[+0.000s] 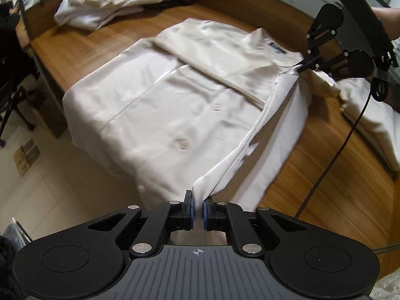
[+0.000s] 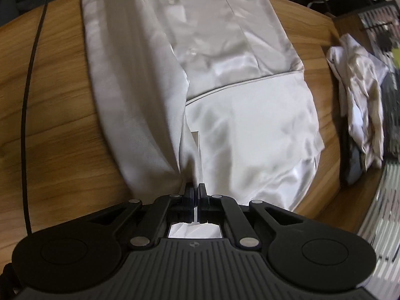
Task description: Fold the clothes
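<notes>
Cloth fills both views: a cream shirt [image 1: 175, 100] lies buttoned-side up on the wooden table [image 1: 82, 47], its near hem hanging over the edge. The left gripper [image 1: 198, 203] has its jaws pressed nearly together, pinching the shirt's side edge, which rises off the table as a taut ridge. At the ridge's far end, near the collar, the right gripper [image 1: 298, 66] is clamped on the same edge. From the right wrist, fabric is squeezed between its closed jaws [image 2: 196, 191]. More clothes [image 1: 112, 0] are piled at the table's back.
</notes>
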Demonstrator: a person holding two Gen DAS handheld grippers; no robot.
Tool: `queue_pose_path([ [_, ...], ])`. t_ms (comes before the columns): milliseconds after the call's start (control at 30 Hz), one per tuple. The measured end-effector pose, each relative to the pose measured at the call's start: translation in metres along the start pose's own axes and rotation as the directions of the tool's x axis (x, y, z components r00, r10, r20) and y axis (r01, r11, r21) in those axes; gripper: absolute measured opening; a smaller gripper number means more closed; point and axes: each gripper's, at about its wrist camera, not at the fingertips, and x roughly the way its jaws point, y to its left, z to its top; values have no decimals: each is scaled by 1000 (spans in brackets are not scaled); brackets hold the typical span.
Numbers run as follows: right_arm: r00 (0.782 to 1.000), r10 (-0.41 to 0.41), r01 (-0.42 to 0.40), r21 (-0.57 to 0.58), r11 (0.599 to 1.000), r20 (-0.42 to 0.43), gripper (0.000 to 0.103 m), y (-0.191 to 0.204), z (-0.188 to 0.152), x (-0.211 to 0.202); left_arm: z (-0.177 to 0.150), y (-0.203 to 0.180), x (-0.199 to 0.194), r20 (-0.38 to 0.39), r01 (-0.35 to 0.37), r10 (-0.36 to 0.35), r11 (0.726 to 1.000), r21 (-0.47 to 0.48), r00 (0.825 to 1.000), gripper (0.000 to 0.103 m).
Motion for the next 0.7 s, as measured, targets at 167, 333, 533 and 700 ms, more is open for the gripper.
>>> queue_pose_path([
  [167,998,53,-53,-11,999,-20,2,-34,21,38,6,16,27,-76,13,-13,1000,7,997,11],
  [333,996,79,-77,47,996,-37,10,-48,25,66,9,29,47,-152,51,-45,998,34,987,22],
  [533,1000,22,-22,329,944,5,41,-66,8,38,27,62,28,-82,92,-90,995,32,993,35],
  [700,996,-43,-19,648,762,80,44,-66,-17,-18,57,86,17,-41,124,-122,991,57,992,36],
])
